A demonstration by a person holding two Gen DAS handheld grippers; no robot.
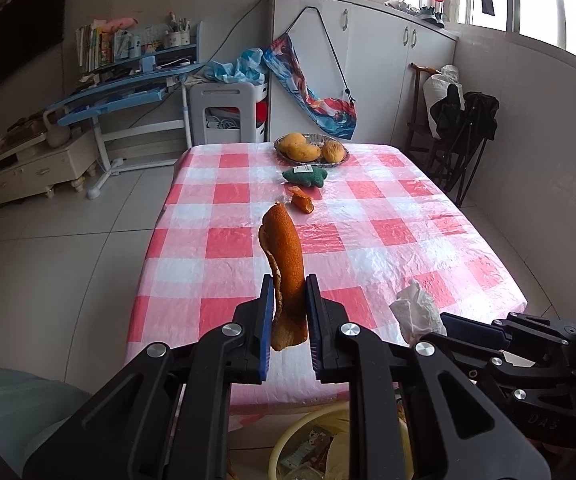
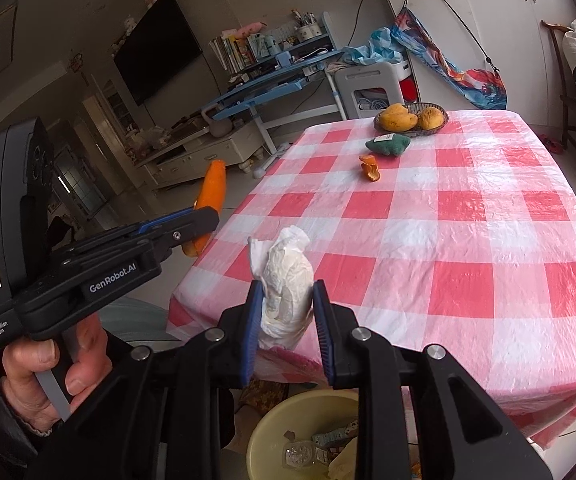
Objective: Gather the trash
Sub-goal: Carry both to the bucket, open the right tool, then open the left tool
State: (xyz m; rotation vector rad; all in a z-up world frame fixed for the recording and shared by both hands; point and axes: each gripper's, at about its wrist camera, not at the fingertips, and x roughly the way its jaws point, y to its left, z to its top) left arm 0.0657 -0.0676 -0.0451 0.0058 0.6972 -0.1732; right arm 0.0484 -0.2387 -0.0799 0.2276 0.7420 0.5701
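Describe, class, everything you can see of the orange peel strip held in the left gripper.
The orange peel strip is long, curled and dried-looking, bright orange outside with a paler, rough inner side. It stands nearly upright, pinched near its lower end between the left gripper's blue-padded fingers, its tip free. It hangs in the air above the near edge of the checked tablecloth.

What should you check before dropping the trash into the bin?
1. Left claw gripping the orange peel: ok.
2. Right claw gripping the crumpled tissue: ok.
3. Yellow bin below both claws, at the table edge: ok.
4. Bin has room for more: ok, trash only covers the bottom.
5. Claws directly over the bin opening: cannot tell.
6. Table cleared of trash: not ok, a small peel piece is there.
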